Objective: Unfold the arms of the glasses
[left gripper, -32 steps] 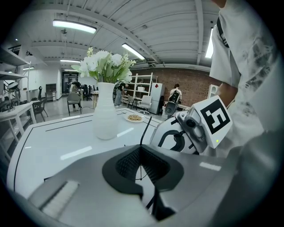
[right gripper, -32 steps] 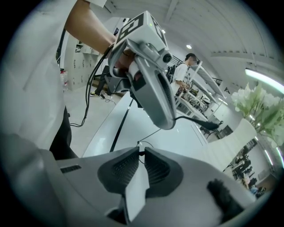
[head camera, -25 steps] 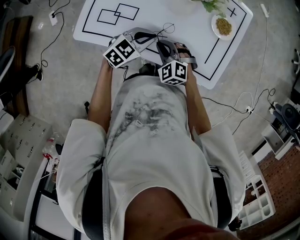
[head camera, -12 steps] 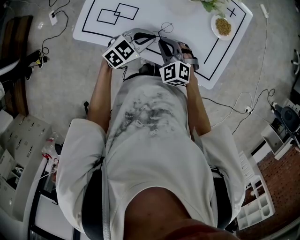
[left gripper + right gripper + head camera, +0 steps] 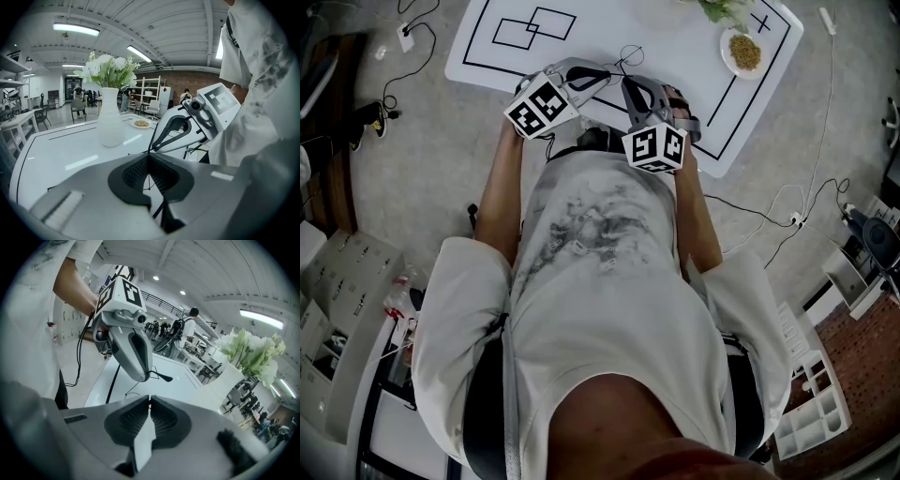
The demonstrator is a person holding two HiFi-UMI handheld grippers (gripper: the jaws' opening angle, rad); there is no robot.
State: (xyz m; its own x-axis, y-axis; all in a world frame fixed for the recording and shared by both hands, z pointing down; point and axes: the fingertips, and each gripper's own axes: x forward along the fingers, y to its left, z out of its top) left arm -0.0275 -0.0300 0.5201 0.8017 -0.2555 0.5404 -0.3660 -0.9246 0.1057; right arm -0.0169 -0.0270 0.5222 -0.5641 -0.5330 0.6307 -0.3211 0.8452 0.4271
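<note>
I hold both grippers together over the near edge of the white surface [image 5: 698, 70], at 12 o'clock from my chest in the head view. The left gripper [image 5: 609, 69] reaches in from 8 o'clock and the right gripper [image 5: 623, 84] from 5 o'clock, their tips almost meeting. The glasses [image 5: 628, 54], a thin wire pair, hang between those tips just off the surface. One lens ring shows as a faint loop at 12 o'clock of them.

In the left gripper view my fingers [image 5: 135, 172] are pressed together, with a fine wire of the frame running down the seam between them. The right gripper [image 5: 151, 149] touches the same wire at 12 o'clock.

In the right gripper view the fingers [image 5: 133, 416] have just been closing. They now stand all but together, with a sliver of frame wire pinched at their tips. The left gripper [image 5: 147, 378] hangs at 12 o'clock, and one temple arm [image 5: 161, 377] sticks out of its tips toward 3 o'clock, its dark end clear of the surface.

A plate [image 5: 744, 52] of food sits at 3 o'clock of the glasses. A white vase [image 5: 110, 123] of flowers [image 5: 108, 70] stands farther back.
</note>
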